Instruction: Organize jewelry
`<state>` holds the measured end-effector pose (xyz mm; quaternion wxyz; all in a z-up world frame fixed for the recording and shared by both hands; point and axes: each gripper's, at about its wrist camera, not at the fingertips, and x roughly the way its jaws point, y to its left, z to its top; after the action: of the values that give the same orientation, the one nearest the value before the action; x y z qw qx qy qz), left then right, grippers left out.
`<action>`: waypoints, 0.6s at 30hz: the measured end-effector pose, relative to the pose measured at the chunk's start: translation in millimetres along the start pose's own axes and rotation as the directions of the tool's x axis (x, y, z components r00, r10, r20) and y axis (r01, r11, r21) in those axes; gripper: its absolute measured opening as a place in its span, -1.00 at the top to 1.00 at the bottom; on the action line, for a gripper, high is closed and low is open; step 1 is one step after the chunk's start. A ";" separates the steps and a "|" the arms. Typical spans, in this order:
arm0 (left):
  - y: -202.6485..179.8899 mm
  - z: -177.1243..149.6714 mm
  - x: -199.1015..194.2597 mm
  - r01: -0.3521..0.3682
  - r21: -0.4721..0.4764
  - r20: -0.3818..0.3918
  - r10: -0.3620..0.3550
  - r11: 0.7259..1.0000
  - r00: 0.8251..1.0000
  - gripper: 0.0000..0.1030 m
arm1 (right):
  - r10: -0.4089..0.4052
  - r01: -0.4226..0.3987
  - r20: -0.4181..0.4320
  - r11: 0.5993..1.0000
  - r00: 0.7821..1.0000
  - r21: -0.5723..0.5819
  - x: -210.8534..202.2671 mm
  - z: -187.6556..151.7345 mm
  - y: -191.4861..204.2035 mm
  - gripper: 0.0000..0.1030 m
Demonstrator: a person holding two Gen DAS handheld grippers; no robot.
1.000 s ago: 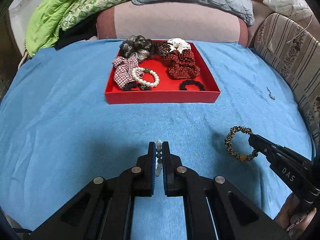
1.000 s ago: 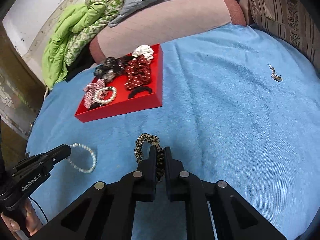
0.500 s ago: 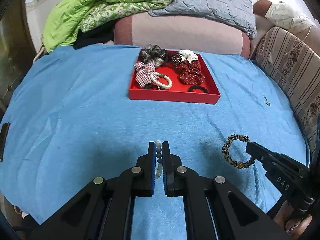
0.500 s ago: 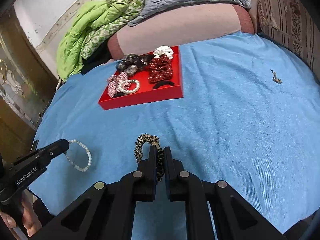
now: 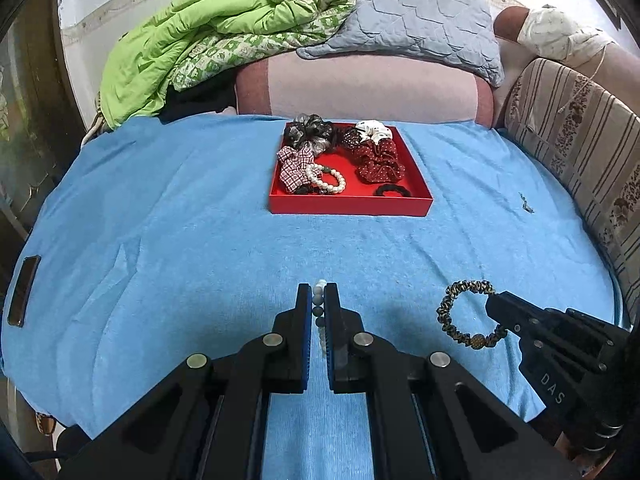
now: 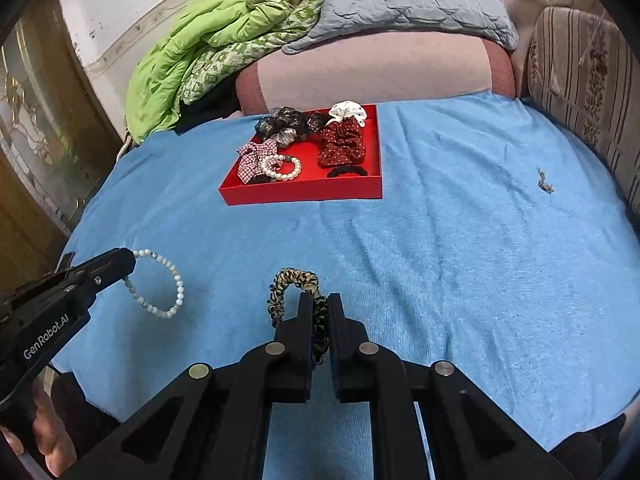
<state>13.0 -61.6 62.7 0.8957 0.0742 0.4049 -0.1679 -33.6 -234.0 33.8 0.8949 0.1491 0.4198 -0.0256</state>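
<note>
At the far left edge of the blue terry bedcover (image 5: 168,240) a flat dark rectangular object (image 5: 24,290), possibly a phone, lies by itself. Behind it a crumpled lime-green quilt (image 5: 192,36) is piled against the wall beside a grey quilted pillow (image 5: 412,28).

The left gripper (image 5: 318,300) has its jaws pressed nearly together on a pale grey-and-white beaded bracelet (image 6: 160,284). In the right wrist view the bead loop hangs free from the gripper's tip, clear of the cover; in the left wrist view only a short run of beads shows between the blue pads.

Farther back, near the middle of the bed, sits a shallow square red tray (image 5: 350,205). It holds a plaid pink-and-white scrunchie (image 5: 294,164), a white pearl bracelet (image 5: 326,178) lying against it, a dark sheer scrunchie (image 5: 310,132), a maroon polka-dot scrunchie (image 5: 378,160), a white dotted scrunchie (image 5: 374,128) and a thin black hair tie (image 5: 394,191) near the front right corner.

The right gripper (image 6: 320,312) is likewise closed to a narrow slit, clamping a leopard-print fabric hair band (image 5: 464,314). Its loop stands out from the fingertips above the cover, well short of the tray.

To the right, a small dark scrap (image 6: 545,184), too small to identify, lies alone on the bedcover, and a striped floral cushion (image 5: 580,136) borders the bed.
</note>
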 end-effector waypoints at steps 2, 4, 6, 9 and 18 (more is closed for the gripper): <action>-0.3 -2.2 -5.0 0.000 0.002 0.006 0.000 1.000 1.000 0.89 | -0.002 0.002 0.005 1.000 1.000 -0.006 -4.7 -1.4 2.0 0.84; -0.8 -4.3 -10.7 -0.002 0.005 0.015 0.001 1.000 1.000 0.89 | 0.001 -0.001 0.008 1.000 1.000 -0.008 -9.1 -1.9 4.5 0.84; -0.6 -6.0 -15.7 -0.004 0.009 0.024 0.004 1.000 1.000 0.89 | 0.001 -0.001 0.013 1.000 1.000 -0.011 -13.4 -3.3 6.1 0.84; -1.0 -7.7 -23.0 -0.003 0.011 0.036 0.002 1.000 0.999 0.89 | 0.001 -0.001 0.023 1.000 1.000 -0.012 -19.9 -5.6 9.5 0.84; -2.9 -10.2 -41.3 -0.004 0.018 0.067 0.003 1.000 0.998 0.89 | 0.007 -0.006 0.050 1.000 0.999 -0.025 -42.9 -6.9 19.1 0.84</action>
<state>-20.6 -51.6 86.9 0.9085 0.0773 0.3729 -0.1721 -63.2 -217.2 66.9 0.9071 0.1386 0.3969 -0.0211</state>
